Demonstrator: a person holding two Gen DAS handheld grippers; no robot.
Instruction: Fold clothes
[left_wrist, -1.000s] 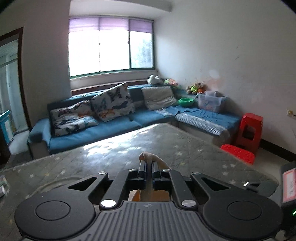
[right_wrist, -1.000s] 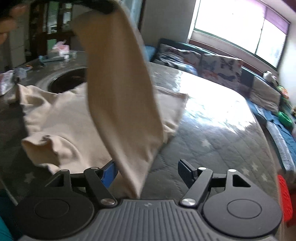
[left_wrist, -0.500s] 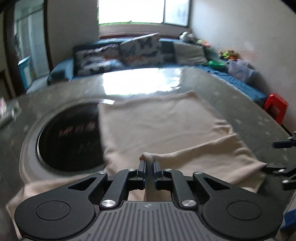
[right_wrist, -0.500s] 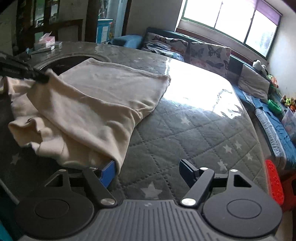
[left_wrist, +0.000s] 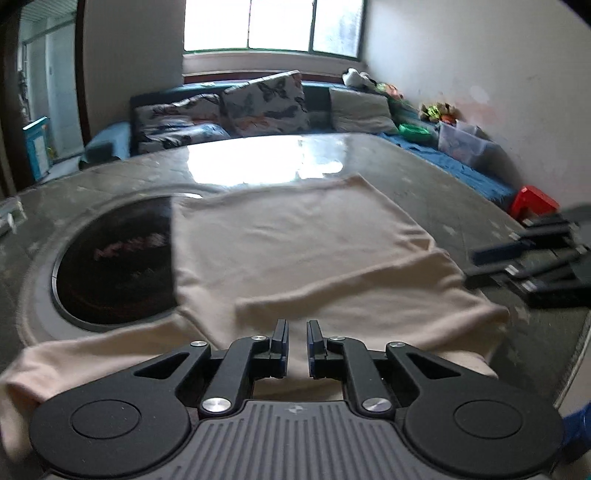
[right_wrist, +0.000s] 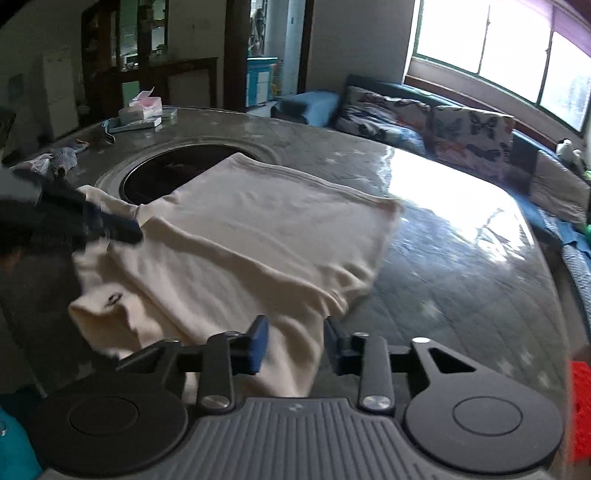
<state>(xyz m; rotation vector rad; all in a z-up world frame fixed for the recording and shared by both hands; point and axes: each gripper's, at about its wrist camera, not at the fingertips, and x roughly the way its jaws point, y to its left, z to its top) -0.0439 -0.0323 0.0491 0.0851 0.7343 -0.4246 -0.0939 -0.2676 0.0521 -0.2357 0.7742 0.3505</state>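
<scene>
A cream garment (left_wrist: 295, 236) lies spread on the grey quilted table (left_wrist: 461, 192), with one sleeve folded across its near part. My left gripper (left_wrist: 297, 334) hovers just over the near edge of the cloth, open by a narrow gap with nothing pinched. In the right wrist view the same garment (right_wrist: 258, 229) reaches the table's near edge. My right gripper (right_wrist: 295, 343) stands open there, with the drooping cloth edge between and below its fingers. The right gripper (left_wrist: 517, 258) shows blurred at the garment's right side. The left gripper (right_wrist: 122, 227) shows at its left.
A round dark inset (left_wrist: 110, 266) in the table lies partly under the garment. A tissue box (right_wrist: 142, 107) and small items sit at the table's far left. A blue sofa (left_wrist: 258, 107) stands behind, and a red stool (left_wrist: 535, 201) beside the table.
My left gripper has opened and let go of the sleeve, which now lies flat across the garment. My right gripper has narrowed its jaws and shifted over the garment's near edge.
</scene>
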